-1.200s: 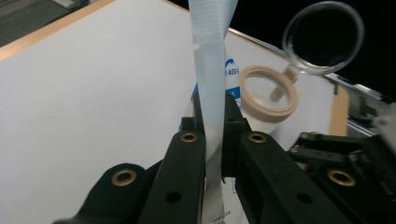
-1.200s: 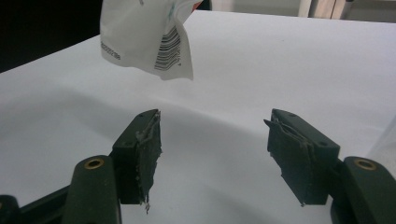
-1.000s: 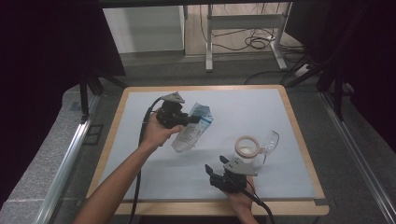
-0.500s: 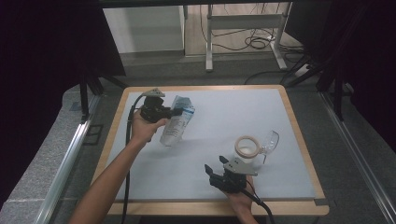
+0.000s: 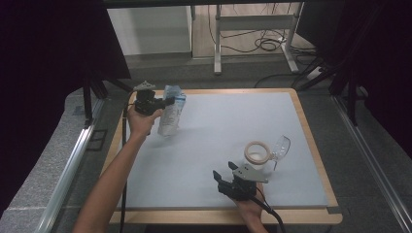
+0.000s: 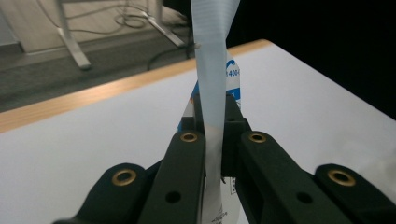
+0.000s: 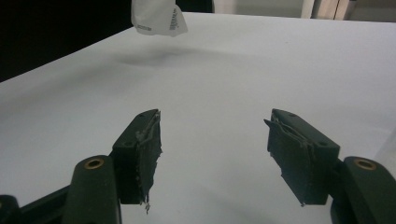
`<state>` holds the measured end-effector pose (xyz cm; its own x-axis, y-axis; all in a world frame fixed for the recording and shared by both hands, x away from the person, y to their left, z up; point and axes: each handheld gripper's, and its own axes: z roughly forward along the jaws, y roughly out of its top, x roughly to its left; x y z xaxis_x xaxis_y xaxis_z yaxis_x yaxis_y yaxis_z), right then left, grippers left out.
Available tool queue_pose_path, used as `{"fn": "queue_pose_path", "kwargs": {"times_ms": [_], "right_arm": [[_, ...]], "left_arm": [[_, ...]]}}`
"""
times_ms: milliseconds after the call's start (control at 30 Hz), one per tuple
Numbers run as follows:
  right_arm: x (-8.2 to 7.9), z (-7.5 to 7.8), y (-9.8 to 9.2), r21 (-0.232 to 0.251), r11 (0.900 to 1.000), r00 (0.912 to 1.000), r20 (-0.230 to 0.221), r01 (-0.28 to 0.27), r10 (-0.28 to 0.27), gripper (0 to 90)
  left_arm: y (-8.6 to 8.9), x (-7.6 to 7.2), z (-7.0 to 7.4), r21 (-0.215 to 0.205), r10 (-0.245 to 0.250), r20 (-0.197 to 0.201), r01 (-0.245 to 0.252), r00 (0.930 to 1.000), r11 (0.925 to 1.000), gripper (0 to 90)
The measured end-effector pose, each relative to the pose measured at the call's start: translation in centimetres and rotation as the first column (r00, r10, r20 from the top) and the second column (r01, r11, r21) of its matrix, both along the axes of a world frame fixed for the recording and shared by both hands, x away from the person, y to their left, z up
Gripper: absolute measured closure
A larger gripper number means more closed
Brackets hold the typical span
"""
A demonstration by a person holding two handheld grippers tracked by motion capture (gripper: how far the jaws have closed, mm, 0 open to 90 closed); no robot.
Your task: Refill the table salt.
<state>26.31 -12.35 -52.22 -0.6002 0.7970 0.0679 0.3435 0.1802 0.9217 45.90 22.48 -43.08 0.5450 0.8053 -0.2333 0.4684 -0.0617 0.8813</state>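
Left gripper [image 5: 167, 102] is clenched on a thin plastic pouch [image 5: 171, 114], pinching one edge so that the pouch hangs below and just ahead of the jaws, clear of the board [image 5: 204, 145]. In the left gripper view the pouch [image 6: 212, 70] runs edge-on between the closed pads, held by film alone. Right gripper [image 5: 224, 178] rests low over the near edge of the board, released, nothing between its jaws; in the right gripper view its pads [image 7: 148, 154] carry torn, ragged facing. Just beyond and to the right of that gripper lie a tape roll [image 5: 256, 152] and clear goggles [image 5: 281, 145], touching one another and well apart from the pouch.

Risks noted:
- Slip. The grip is on a narrow strip of slick film; a quick swing of the hand could draw the pouch out of the jaws and drop it.
- Tear. The full weight hangs from the pinched edge; a jerk could split the film there.
- Poor handover. Should the right gripper take the pouch, its frayed pads may bite unevenly and let it twist.
- Collision. A low carry towards the right gripper could sweep the hanging end into the roll and goggles.
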Motion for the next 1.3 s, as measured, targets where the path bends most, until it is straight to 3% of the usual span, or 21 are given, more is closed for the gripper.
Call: {"fn": "queue_pose_path", "kwargs": {"times_ms": [100,167,233,333,433,600,1033,1300], "right_arm": [[0.1,-0.1,0.0,-0.002,1.0,1.0,-0.003,-0.001,0.001,35.6],[0.1,-0.1,0.0,0.0,1.0,1.0,-0.002,0.002,-0.002,35.6],[0.1,-0.1,0.0,-0.003,1.0,1.0,-0.002,0.003,-0.003,35.7],[0.1,0.0,0.0,-0.002,1.0,1.0,0.002,0.003,-0.003,35.6],[0.0,0.1,0.1,-0.003,1.0,1.0,0.007,-0.002,0.002,35.6],[-0.2,0.2,0.5,-0.006,1.0,0.9998,0.015,-0.011,0.011,35.7],[0.0,0.2,0.2,0.003,1.0,0.9999,0.01,0.0,0.0,35.6],[-0.1,0.5,0.1,0.009,1.0,0.9998,0.02,0.0,0.0,35.6]], "left_arm": [[0.9,0.4,-1.2,-0.009,0.042,0.0,-0.042,0.9991,0.9991,90.0],[2.2,0.1,-3.0,-0.015,0.081,-0.003,-0.081,0.9967,0.9966,90.0],[3.1,-0.6,-3.5,-0.043,0.095,0.011,-0.094,0.9954,0.9946,90.0],[4.2,-1.8,-3.8,-0.042,0.107,0.019,-0.107,0.994,0.9934,90.0],[4.9,-2.9,-3.7,0.024,0.118,0.042,-0.119,0.9921,0.9926,90.0],[5.9,-3.7,-3.7,0.069,0.127,0.041,-0.13,0.991,0.9892,89.2],[4.3,-2.4,-3.3,0.108,0.093,0.033,-0.096,0.9952,0.9896,86.9],[4.0,-1.8,-3.3,0.118,0.086,0.017,-0.088,0.9961,0.9892,75.2]]}}
